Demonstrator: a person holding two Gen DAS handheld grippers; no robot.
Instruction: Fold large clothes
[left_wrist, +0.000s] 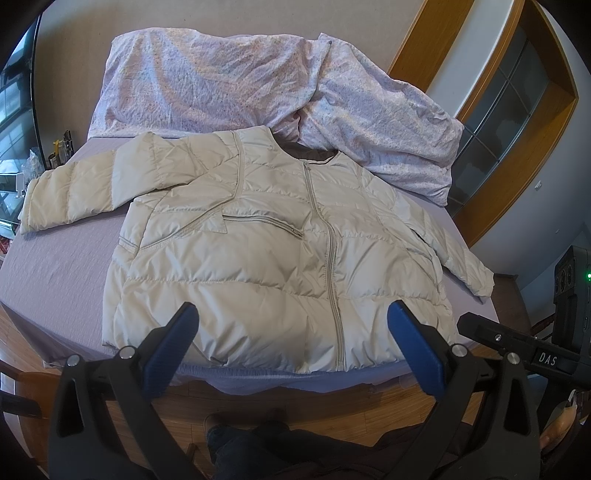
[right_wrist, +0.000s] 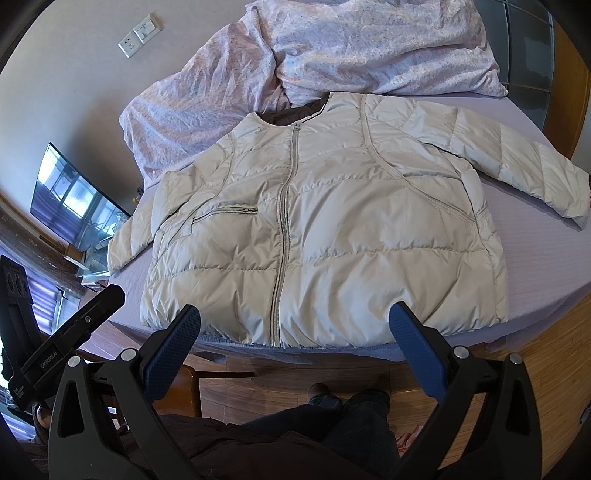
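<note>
A cream puffer jacket (left_wrist: 266, 258) lies flat, front up and zipped, on a bed with a lilac sheet (left_wrist: 55, 266). Both sleeves are spread out to the sides. It also shows in the right wrist view (right_wrist: 332, 229). My left gripper (left_wrist: 291, 314) is open and empty, held above the jacket's hem near the bed's front edge. My right gripper (right_wrist: 295, 317) is open and empty too, above the hem by the zip's lower end. Each gripper's body shows at the edge of the other's view.
A crumpled floral duvet (left_wrist: 258, 81) lies across the head of the bed, touching the jacket's collar. The person's legs and feet (right_wrist: 343, 402) stand on the wooden floor (right_wrist: 517, 387) at the bed's foot. A television (right_wrist: 70, 199) stands at left.
</note>
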